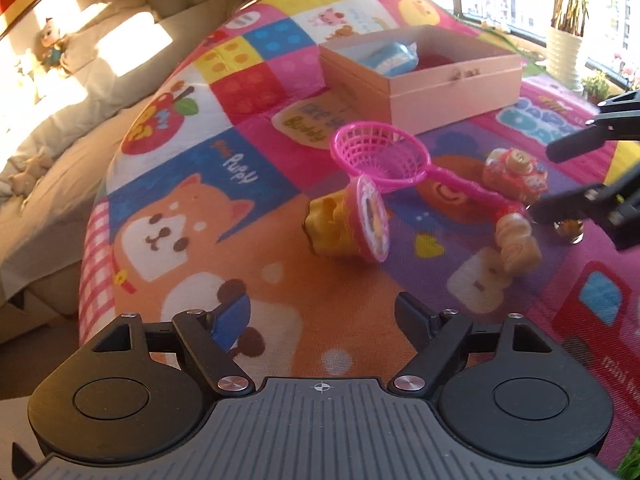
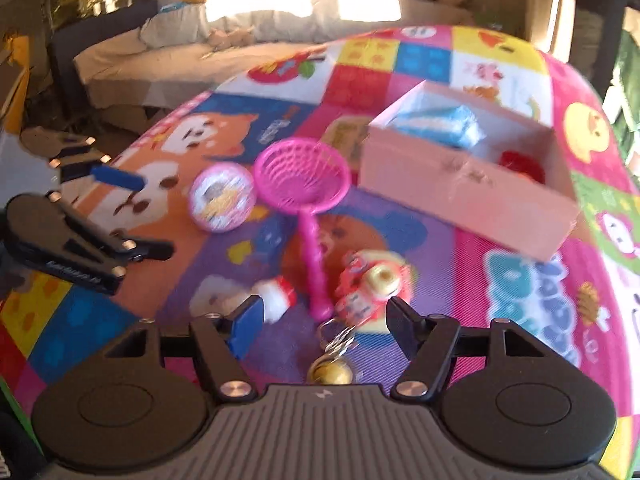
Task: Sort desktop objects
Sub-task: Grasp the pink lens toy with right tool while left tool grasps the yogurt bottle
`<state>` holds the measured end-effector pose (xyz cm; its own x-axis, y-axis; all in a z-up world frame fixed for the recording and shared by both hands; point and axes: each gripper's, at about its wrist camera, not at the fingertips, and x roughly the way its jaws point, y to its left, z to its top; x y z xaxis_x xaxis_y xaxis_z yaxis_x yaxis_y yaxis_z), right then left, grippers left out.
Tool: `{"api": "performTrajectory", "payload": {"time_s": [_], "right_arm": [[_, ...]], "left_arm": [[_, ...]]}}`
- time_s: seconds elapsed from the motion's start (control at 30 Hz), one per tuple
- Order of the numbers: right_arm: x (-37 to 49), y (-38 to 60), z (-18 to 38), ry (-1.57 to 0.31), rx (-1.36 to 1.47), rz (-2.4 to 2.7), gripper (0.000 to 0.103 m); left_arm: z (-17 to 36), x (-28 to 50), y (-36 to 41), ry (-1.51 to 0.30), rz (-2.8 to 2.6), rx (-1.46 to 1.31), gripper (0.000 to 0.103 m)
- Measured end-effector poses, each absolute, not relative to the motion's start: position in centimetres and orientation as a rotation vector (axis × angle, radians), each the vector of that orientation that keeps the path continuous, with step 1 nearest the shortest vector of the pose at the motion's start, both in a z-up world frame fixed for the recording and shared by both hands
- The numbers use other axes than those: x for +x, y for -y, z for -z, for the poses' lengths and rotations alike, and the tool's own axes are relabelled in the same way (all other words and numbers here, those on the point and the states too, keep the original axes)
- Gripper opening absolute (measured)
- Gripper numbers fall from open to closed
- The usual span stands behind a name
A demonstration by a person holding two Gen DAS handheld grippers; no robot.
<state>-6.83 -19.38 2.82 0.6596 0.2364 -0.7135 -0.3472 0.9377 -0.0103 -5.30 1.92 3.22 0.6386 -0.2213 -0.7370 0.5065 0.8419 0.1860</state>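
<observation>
Right tongs [image 2: 322, 320] gape wide and empty just above the red keychain toy [image 2: 370, 286] on the bench [image 2: 520, 280], likely the next pick; they must drop and close. Left tongs [image 1: 320, 316] hover wide, empty. Farther off, the pink box [image 2: 468, 196] waits.

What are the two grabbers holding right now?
Nothing. The left gripper is open above the mat, and the right gripper is open around the red keychain toy, not gripping it.
</observation>
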Motion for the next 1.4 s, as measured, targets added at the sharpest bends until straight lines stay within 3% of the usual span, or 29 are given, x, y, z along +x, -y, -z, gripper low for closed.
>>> {"api": "performTrajectory", "payload": {"time_s": [0.23,0.33,0.7,1.0,1.2,1.3,1.4], "right_arm": [[-3.2,21.9,-1.7,-0.865,0.028,-0.274,0.067],[-3.1,21.9,-1.2,-0.873,-0.029,-0.238,0.052],[-5.7,25.0,-2.3,-0.812,-0.086,-0.158,0.056],[-6.5,25.4,-3.3,-0.761,-0.09,-0.156,0.062],[-6.9,25.5,-2.9,-0.775,-0.109,-0.158,0.062],[-6.4,25.4,-2.3,-0.784,-0.111,-0.166,0.068],[-5.4,25.0,-1.6,-0.807,-0.107,-0.188,0.069]], "left_arm": [[-3.5,-7.5,2.3,-0.758,0.654,0.386,0.086],[-2.8,-7.9,4.4,-0.762,0.699,0.407,0.086],[-1.8,-5.5,3.5,-0.708,0.49,0.549,0.086],[-2.8,-6.5,3.7,-0.823,0.674,0.352,0.085],[-1.6,-5.9,7.1,-0.799,0.652,0.381,0.07],[-1.5,-5.4,7.2,-0.795,0.653,0.367,0.051],[-1.8,-5.6,6.9,-0.794,0.668,0.36,0.048]]}}
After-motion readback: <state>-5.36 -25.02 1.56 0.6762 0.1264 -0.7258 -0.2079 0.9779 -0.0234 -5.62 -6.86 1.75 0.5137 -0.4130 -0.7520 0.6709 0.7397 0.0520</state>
